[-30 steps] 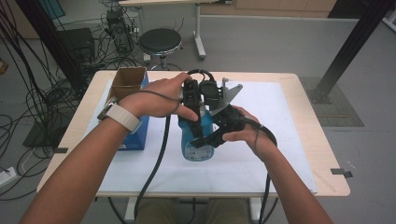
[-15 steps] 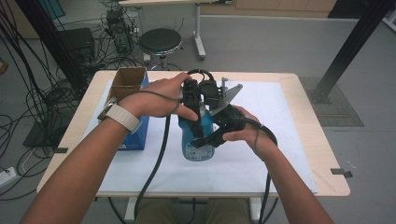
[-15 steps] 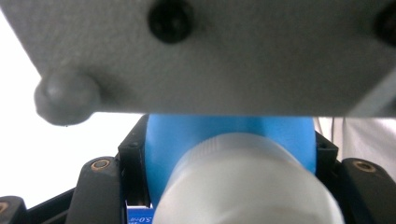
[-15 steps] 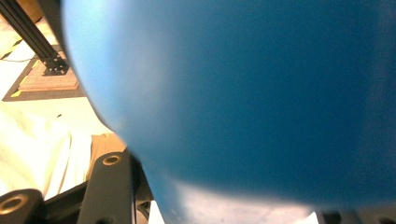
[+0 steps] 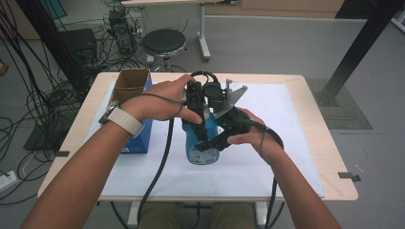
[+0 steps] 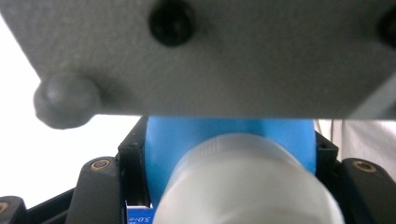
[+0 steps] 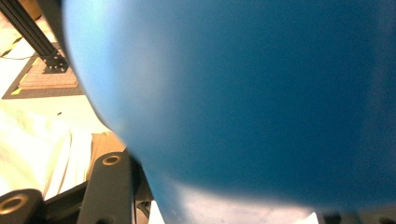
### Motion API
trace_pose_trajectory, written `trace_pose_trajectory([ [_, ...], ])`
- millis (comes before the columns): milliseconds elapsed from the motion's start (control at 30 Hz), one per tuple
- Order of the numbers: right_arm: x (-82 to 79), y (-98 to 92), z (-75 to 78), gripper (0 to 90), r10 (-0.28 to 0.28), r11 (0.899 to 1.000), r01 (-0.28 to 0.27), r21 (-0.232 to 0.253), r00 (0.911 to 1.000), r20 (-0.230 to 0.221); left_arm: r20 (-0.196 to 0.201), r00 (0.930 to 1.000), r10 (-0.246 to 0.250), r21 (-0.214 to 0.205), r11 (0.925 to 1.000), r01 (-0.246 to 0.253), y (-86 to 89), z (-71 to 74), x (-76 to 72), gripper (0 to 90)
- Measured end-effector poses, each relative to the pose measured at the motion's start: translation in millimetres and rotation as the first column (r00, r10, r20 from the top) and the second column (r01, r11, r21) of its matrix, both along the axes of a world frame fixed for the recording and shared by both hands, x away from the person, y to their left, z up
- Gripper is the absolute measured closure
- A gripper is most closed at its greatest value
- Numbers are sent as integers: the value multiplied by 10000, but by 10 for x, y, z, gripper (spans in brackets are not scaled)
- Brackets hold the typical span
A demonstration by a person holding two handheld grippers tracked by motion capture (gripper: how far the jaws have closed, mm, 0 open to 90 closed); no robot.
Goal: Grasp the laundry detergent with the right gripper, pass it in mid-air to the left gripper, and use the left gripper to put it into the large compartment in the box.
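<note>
- Bottle [image 5: 200,145]: blue, with a white cap [image 6: 243,186] and a label low on its body; it stands at the centre of the worktop [image 5: 315,143], on the white sheet [image 5: 267,109], at about 3 o'clock from the blue box [image 5: 138,138].
- Left gripper [image 5: 197,125]: comes down from 12 o'clock; its jaws are clamped on the bottle's upper part, just below the cap, as the left gripper view shows.
- Right gripper [image 5: 215,140]: comes in from 3 o'clock; its jaws are clamped on the bottle's body, which presses close against the lens in the right gripper view.
- Step in hand, as judged: uncapping with both grippers.
- Hold the body firmly with the right gripper so the bottle cannot spin.
- Move the left gripper's grip up onto the cap's ribbed wall before turning; a grip on the shoulder will not loosen it.
- Turn about the bottle's own axis; keep the base flat on the sheet.
- Risk: the smooth body may slip or tip towards 9 o'clock under uneven pull.
</note>
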State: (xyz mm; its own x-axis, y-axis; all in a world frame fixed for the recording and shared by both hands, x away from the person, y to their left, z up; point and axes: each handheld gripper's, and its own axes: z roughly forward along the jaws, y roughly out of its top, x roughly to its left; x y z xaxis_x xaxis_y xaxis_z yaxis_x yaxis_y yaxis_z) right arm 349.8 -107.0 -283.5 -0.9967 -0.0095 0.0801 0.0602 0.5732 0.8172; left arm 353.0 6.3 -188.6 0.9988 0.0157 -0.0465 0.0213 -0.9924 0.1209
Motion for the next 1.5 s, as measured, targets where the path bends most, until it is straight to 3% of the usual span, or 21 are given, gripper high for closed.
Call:
trace_pose_trajectory([
  [1400, 6, -2, 6, 432, 123, 9998, -125, 182, 9998, 136, 35, 10000, -6, -121, 9999, 7, 15, 36, -5, 376],
  [1467, 14, -13, 8, 412, 152, 9994, -158, 293, 9997, 204, 43, 10000, 38, -66, 10000, -38, 19, 52, -3, 376],
  [1500, 9, -26, 9, 357, 128, 9995, -131, 304, 9999, 112, 56, 9999, 115, -62, 9999, -115, 26, 53, 1, 376],
])
